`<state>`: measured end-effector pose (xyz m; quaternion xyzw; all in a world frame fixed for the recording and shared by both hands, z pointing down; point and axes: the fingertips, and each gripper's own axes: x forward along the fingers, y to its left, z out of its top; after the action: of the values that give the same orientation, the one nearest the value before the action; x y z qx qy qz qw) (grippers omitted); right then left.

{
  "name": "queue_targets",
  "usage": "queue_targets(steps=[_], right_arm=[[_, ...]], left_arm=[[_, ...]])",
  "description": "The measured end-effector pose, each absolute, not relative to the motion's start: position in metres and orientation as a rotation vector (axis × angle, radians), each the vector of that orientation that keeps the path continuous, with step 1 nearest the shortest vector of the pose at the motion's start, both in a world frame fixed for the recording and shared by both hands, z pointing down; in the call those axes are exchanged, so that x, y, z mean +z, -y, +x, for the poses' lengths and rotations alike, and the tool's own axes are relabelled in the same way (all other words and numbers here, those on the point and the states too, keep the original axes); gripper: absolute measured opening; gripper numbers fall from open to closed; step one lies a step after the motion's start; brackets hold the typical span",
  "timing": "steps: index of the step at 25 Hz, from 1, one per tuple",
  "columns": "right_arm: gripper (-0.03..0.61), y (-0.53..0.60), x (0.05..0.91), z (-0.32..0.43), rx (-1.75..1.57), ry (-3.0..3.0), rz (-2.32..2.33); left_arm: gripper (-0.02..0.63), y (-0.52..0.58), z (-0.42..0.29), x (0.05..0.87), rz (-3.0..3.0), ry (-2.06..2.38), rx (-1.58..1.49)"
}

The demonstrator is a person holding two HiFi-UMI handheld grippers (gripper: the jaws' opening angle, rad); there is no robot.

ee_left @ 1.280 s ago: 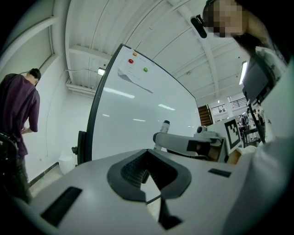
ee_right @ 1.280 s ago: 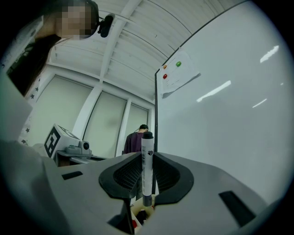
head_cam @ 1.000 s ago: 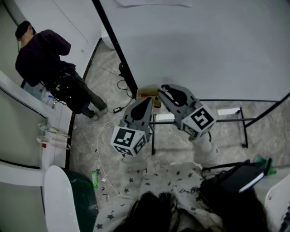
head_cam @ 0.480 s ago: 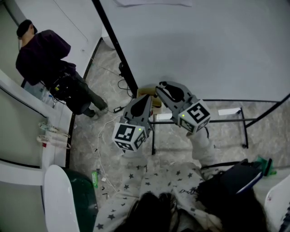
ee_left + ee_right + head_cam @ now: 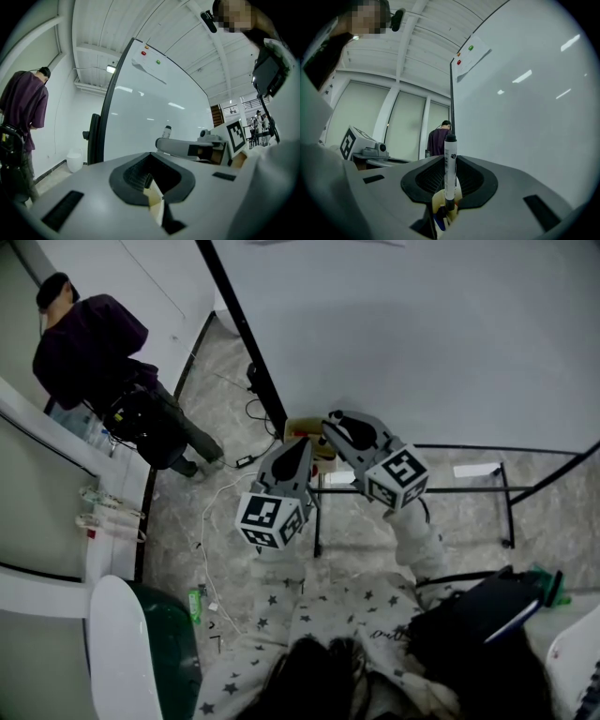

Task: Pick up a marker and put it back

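A white marker (image 5: 450,165) with a black cap stands upright between the jaws of my right gripper (image 5: 447,207), which is shut on its lower end. In the left gripper view the same marker (image 5: 166,131) pokes up from the right gripper (image 5: 187,148). In the head view the right gripper (image 5: 337,421) points at the lower left edge of the whiteboard (image 5: 422,334). My left gripper (image 5: 300,448) sits just beside it on the left. The left gripper (image 5: 157,205) has its cream pads together, with nothing between them.
A person in a dark purple top (image 5: 89,343) stands at the far left by the wall. The whiteboard's black stand legs (image 5: 506,498) spread over the floor on the right. Cables (image 5: 220,498) lie on the floor. A small yellowish box (image 5: 302,430) sits by the board's foot.
Both grippers have crept slightly up toward the whiteboard. The marker stays held in the right gripper.
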<state>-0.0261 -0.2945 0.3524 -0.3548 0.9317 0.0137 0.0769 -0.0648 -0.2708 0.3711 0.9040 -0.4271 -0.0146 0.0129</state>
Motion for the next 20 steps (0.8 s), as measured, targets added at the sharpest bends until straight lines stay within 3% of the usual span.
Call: queue_targets(steps=[20], right_arm=[[0.083, 0.3, 0.418, -0.027, -0.142, -2.794, -1.024]], left_arm=[[0.0, 0.269, -0.059, 0.41, 2.774, 1.296, -0.016]])
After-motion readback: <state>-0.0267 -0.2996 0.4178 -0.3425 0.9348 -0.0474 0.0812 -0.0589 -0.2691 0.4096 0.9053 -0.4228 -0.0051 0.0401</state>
